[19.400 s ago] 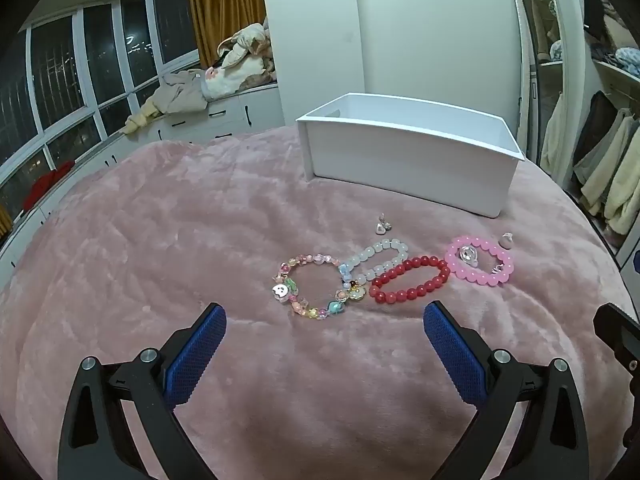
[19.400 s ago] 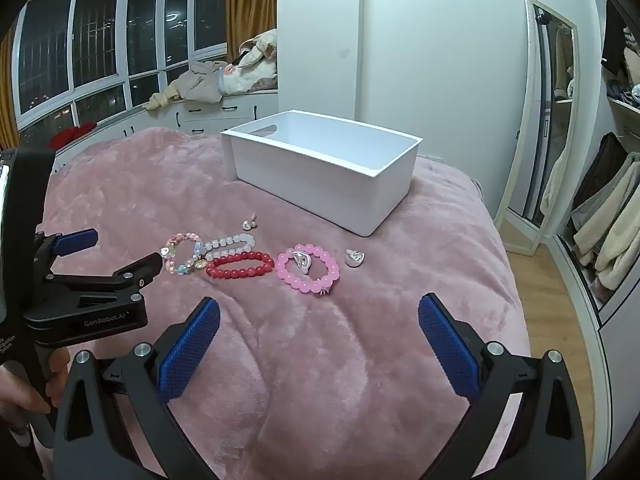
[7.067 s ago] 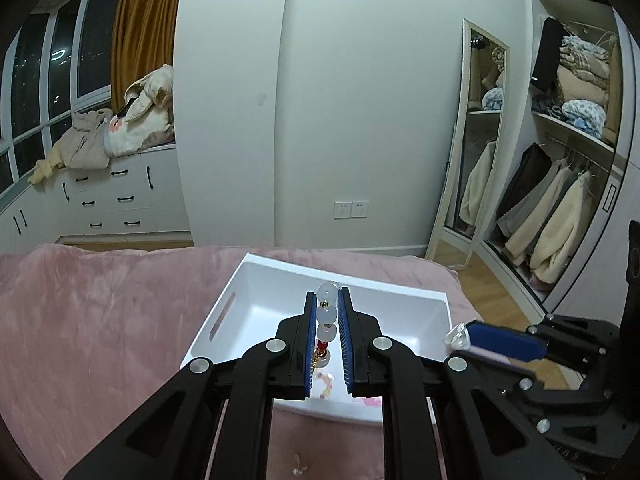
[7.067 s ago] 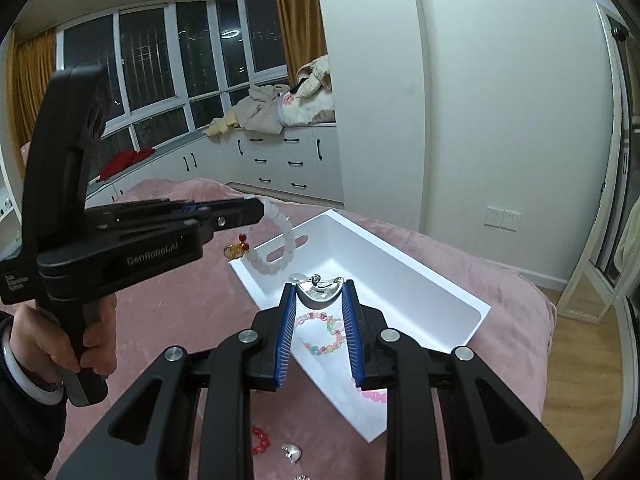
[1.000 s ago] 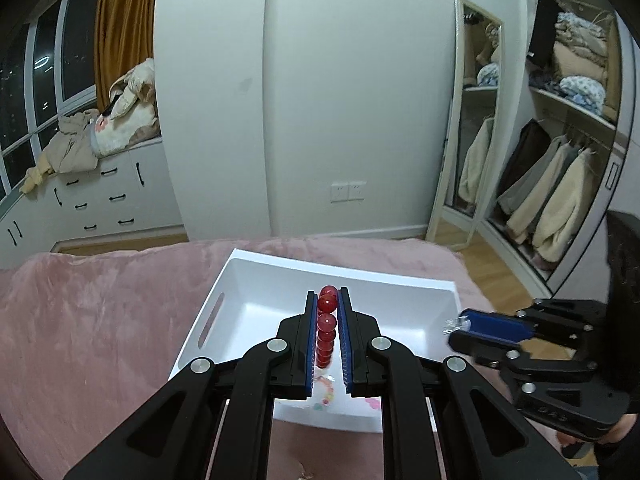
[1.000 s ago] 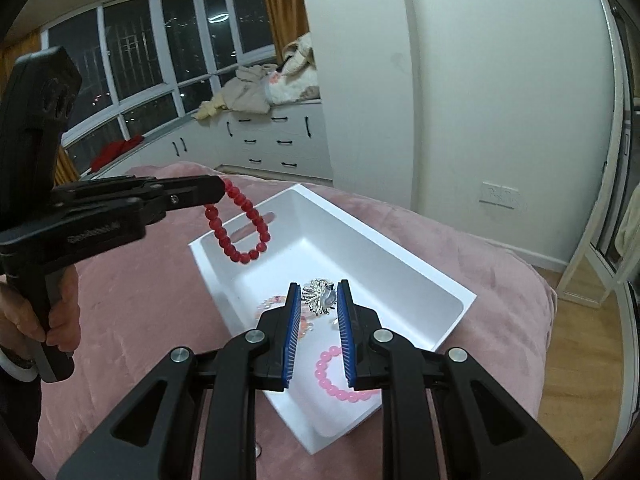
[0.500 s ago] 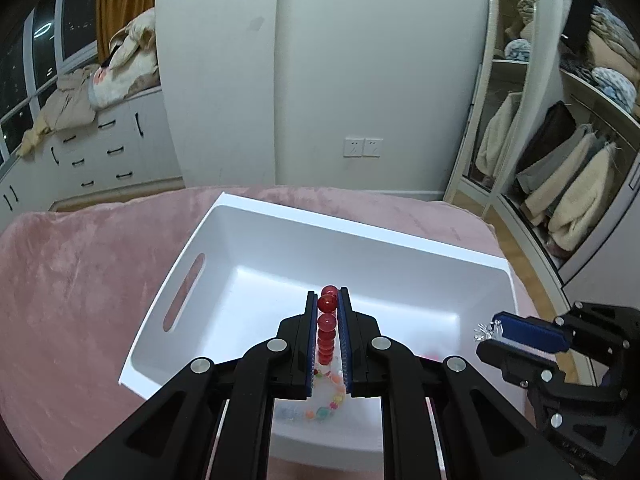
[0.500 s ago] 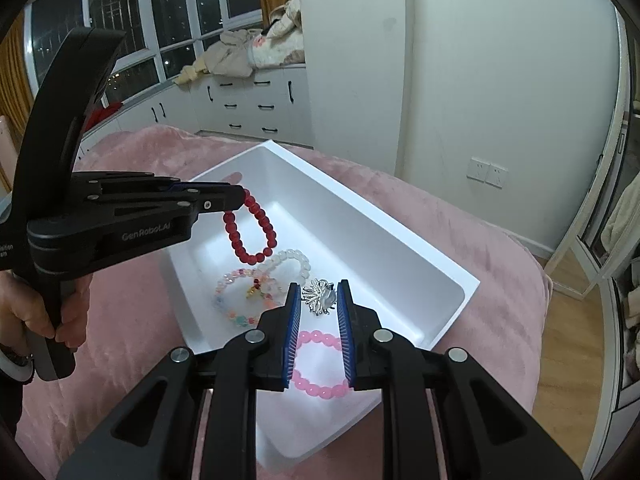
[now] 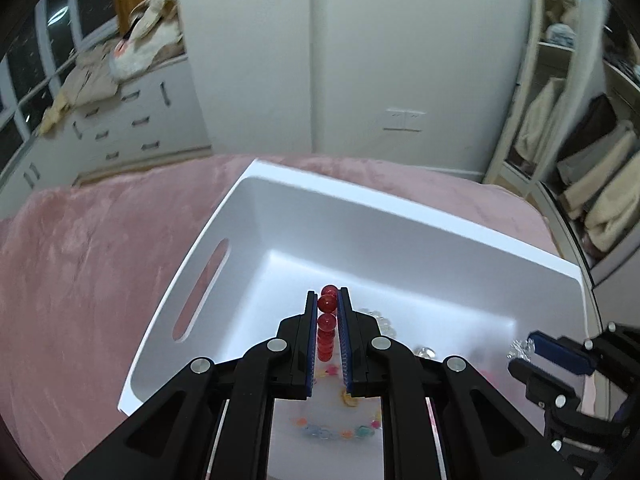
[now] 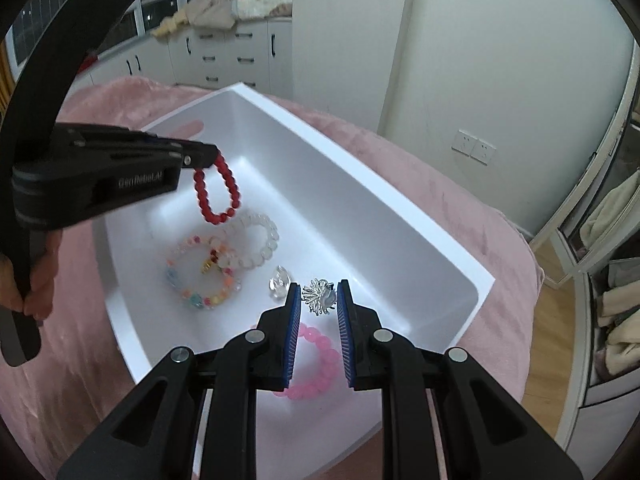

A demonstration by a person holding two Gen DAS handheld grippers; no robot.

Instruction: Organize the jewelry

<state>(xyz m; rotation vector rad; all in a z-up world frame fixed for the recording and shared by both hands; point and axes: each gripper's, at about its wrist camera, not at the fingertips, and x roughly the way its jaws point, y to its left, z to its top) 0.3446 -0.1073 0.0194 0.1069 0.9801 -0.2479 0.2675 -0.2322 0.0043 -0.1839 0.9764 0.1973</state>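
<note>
My left gripper (image 9: 328,300) is shut on a red bead bracelet (image 9: 326,322) and holds it over the white box (image 9: 240,216). In the right wrist view the red bracelet (image 10: 218,194) hangs from the left gripper (image 10: 208,158) above the box (image 10: 360,168). My right gripper (image 10: 319,296) is shut on a small silver brooch (image 10: 319,296) over the box's near end. On the box floor lie a multicoloured bracelet (image 10: 200,272), a clear white bracelet (image 10: 256,246), a pink bracelet (image 10: 316,364) and a clear crystal piece (image 10: 279,282).
The box stands on a pink plush bedspread (image 9: 80,260). White drawers (image 10: 236,56) with piled clothes stand behind it. A mirror and an open wardrobe (image 9: 580,160) are at the right. My right gripper (image 9: 560,354) shows at the right of the left wrist view.
Both grippers have moved lower and closer over the box. The red bracelet now hangs inside the box's outline, and the right jaws stand slightly wider around the brooch.
</note>
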